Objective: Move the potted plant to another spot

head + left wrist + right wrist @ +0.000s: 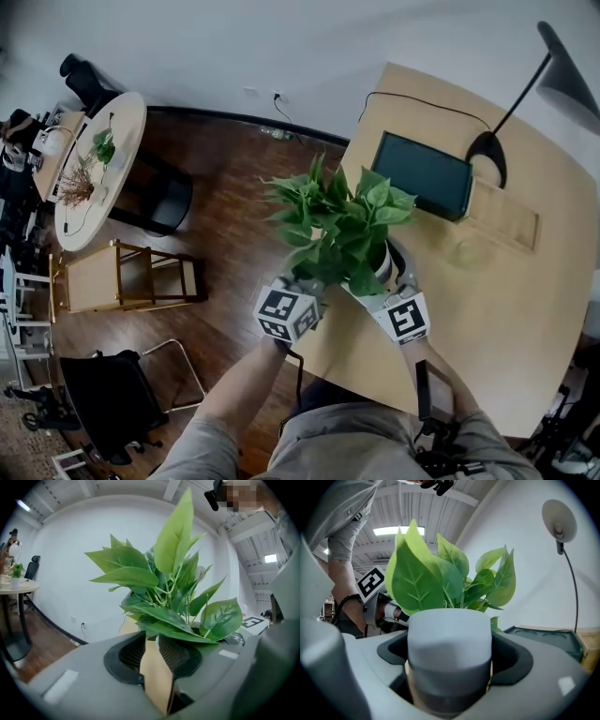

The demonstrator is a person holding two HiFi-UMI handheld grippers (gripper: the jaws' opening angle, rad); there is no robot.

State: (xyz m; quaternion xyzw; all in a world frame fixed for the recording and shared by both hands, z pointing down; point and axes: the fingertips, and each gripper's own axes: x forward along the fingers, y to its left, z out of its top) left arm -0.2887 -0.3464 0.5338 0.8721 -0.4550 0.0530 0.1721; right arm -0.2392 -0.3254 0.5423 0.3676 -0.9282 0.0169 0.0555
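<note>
Set-down stage, by the look of it. Potted plant (342, 225) over the near left part of the pale wooden table (487, 309), close to the edge; impossible to say whether resting on the top or just clear of it.

Right gripper (449, 677) spread wide and pressed against both flanks of the white pot (449, 630), so a firm two-sided clamp. Left gripper (152, 663) parted by only a narrow slit, holding nothing, with just the tan of the table showing through and the leaves right beyond.

Best handled by lowering straight down with the pot dead upright. Worth shifting a touch further in from the edge first, probably. No release before the base sits flat. Then open fully and back straight out along the jaws, well under the foliage to avoid snagging a leaf. Left gripper handy as a guard beside the pot, ready for a wobble.

Now the surfaces. Smooth matte cylinder, softly rounded at the rim, with a darker grey band low down, possibly only shadow. Likely slippery, hence the squeeze low on the wall. Broad, glossy, heart-shaped leaves with clear veins on thin stems, spreading well past the rim; top-heavy, at a guess. Dark ribbed pads on the jaws. Behind, a dark rectangular tray (424, 175) and a black lamp (520, 94) on a slim stem, both well apart from the pot.
</note>
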